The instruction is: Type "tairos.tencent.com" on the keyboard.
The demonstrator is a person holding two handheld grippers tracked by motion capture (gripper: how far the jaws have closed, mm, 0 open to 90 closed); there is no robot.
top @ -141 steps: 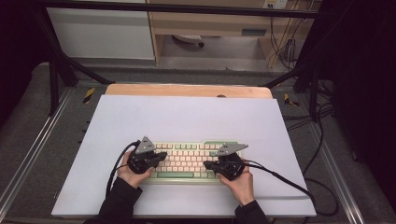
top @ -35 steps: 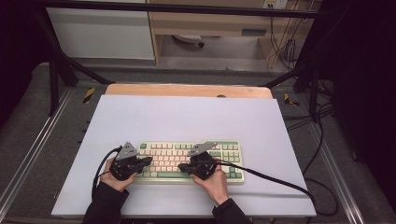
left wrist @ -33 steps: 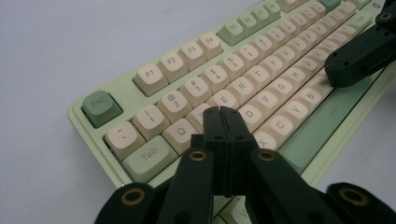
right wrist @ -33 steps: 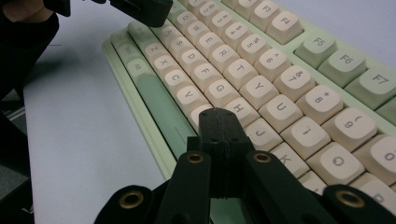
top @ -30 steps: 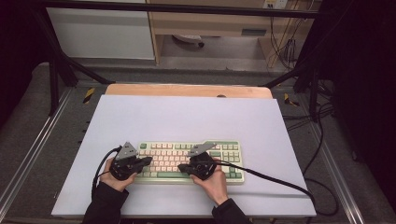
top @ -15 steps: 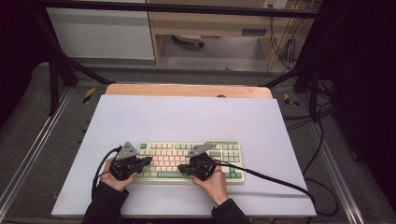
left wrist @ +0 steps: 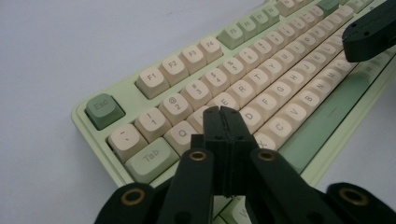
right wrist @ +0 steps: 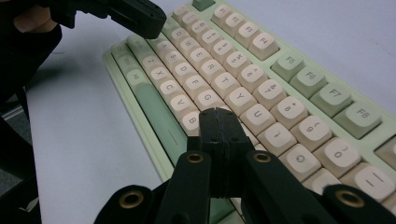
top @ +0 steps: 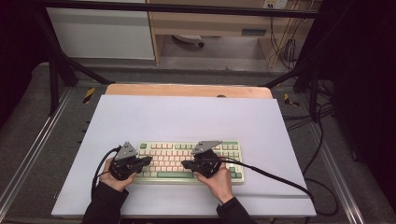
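A pale green keyboard point(top: 187, 161) with cream and green keys lies on the white table sheet near the front edge. My left gripper point(top: 148, 160) hovers over its left end, jaws shut with nothing between them; in the left gripper view its tips point(left wrist: 221, 112) hang over the keyboard's point(left wrist: 261, 84) keys near W and S. My right gripper point(top: 185, 164) is shut too, over the middle of the board; in the right gripper view its tips point(right wrist: 217, 114) sit above the keys near H and B on the keyboard point(right wrist: 261, 79). Whether either tip presses a key I cannot tell.
The white sheet point(top: 187, 116) covers a wooden table point(top: 187, 90) with metal frame rails on both sides. A black cable point(top: 271, 175) trails right from the right gripper across the sheet. The other gripper point(left wrist: 369, 37) shows far right in the left gripper view.
Since several seconds ago both hands have shifted left along the keyboard. Over the last second nothing has visibly moved.
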